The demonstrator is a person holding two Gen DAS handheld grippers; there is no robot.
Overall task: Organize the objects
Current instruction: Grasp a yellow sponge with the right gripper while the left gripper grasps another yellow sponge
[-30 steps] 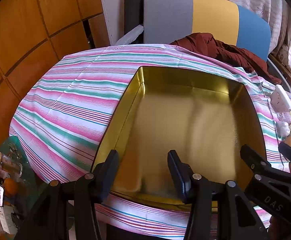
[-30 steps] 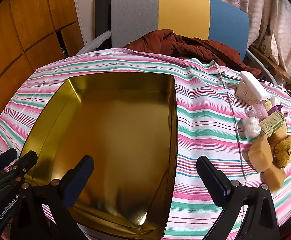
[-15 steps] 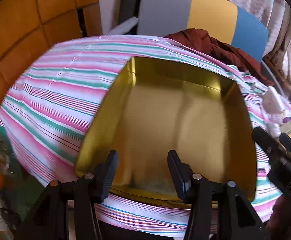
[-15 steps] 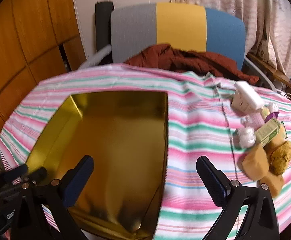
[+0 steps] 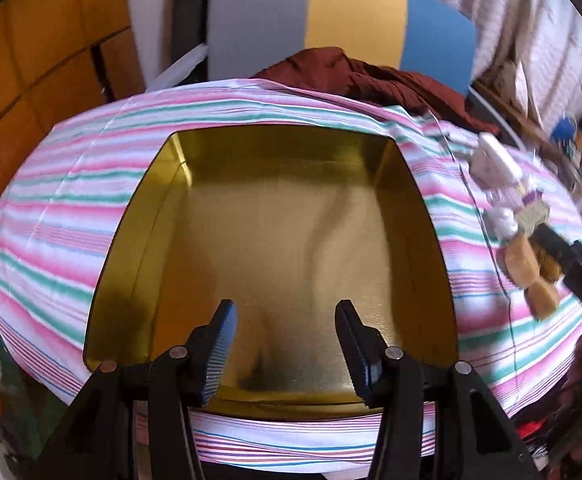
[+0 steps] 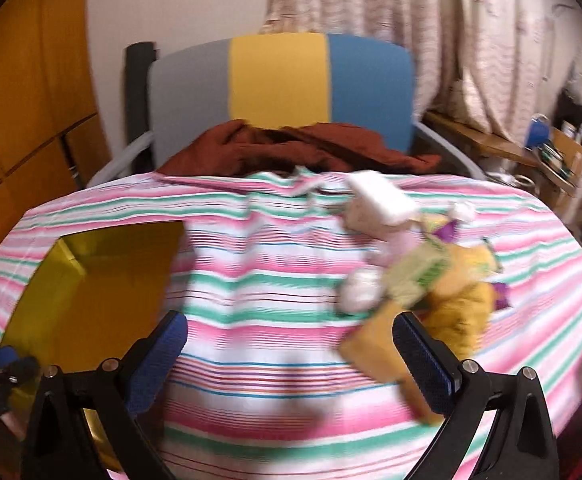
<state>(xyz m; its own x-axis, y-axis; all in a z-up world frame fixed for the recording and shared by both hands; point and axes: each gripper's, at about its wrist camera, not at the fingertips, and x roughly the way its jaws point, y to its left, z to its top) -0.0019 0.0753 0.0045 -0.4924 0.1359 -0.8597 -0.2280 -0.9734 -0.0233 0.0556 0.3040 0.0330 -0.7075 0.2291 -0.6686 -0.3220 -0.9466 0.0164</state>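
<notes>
Presently: gold tin (image 5: 283, 240) empty; left gripper (image 5: 285, 344) part-spread, holding nothing; right gripper (image 6: 291, 356) spread wide, empty. We approach tan block (image 6: 375, 354) squarely, pinch flat faces.

The left wrist view looks steeply down, close over the gold tin (image 5: 283, 240). The right wrist view faces the clutter (image 6: 411, 276), sharing tin and chair (image 6: 279, 76).

Up top in both views we've got a chair (image 6: 279, 76) with a grey, yellow and blue back, a rust-red cloth (image 6: 291, 148) bunched on it, patterned curtains (image 6: 431, 40) upper right, wood panels (image 5: 31, 60) far left.
</notes>
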